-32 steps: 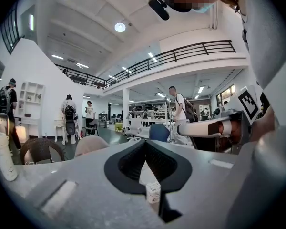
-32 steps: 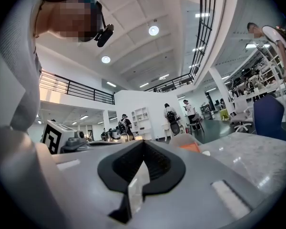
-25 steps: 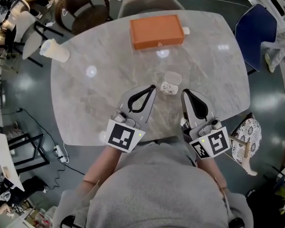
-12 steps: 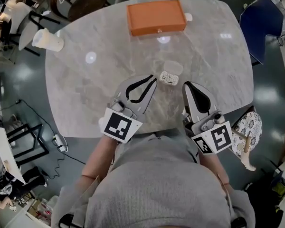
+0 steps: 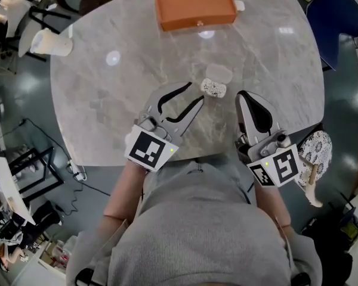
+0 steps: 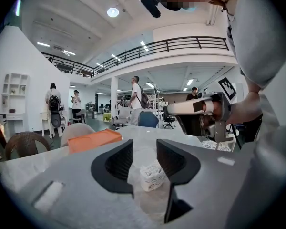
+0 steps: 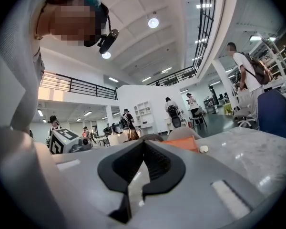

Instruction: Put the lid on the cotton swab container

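Note:
The cotton swab container, a small clear tub full of white swabs, stands on the marble table with no lid on. Its clear lid lies just behind it, touching or nearly so. My left gripper is just left of the container; its jaws have just been opening and stand open, with nothing between them. In the left gripper view the container sits a little beyond the gap of the left gripper. My right gripper is shut and empty, to the right of the container; the right gripper shows its jaws pressed together.
An orange box lies at the table's far edge with a small white object beside it. A paper cup lies on its side at the far left corner. Chairs stand round the table. People stand in the background hall.
The left jaws, shut in both earlier frames, now stand apart. The left gripper's tips have come closer to the container. The right gripper stays shut.

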A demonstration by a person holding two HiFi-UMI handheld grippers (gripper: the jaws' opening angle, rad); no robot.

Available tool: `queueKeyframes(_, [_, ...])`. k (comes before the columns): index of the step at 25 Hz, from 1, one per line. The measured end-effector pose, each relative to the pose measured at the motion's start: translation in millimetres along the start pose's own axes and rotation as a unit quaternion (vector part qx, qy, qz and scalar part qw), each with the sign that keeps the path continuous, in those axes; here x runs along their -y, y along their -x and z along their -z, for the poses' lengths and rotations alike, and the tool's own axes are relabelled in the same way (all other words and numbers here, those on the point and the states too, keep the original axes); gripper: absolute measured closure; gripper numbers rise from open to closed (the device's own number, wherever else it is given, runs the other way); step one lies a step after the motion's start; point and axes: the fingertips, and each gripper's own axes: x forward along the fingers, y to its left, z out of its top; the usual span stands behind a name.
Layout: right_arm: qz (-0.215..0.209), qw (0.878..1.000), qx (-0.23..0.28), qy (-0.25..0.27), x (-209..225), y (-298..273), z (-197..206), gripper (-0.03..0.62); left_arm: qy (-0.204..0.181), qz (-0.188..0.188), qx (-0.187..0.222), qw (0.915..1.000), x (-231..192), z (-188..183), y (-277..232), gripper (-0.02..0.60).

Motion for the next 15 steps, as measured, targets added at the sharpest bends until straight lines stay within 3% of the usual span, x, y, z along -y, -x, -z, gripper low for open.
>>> queueKeyframes(7, [0.0, 1.0, 0.0, -0.001, 5, -3, 2, 0.594, -0.007, 0.036, -0.005, 0.9993, 1, 13, -6, 0.335])
queueKeyframes(15, [-0.004, 1.0, -0.014, -0.014, -1, 0, 16, 0.594, -0.031, 0.078, -0.034, 0.9959, 6, 34, -13, 0.295])
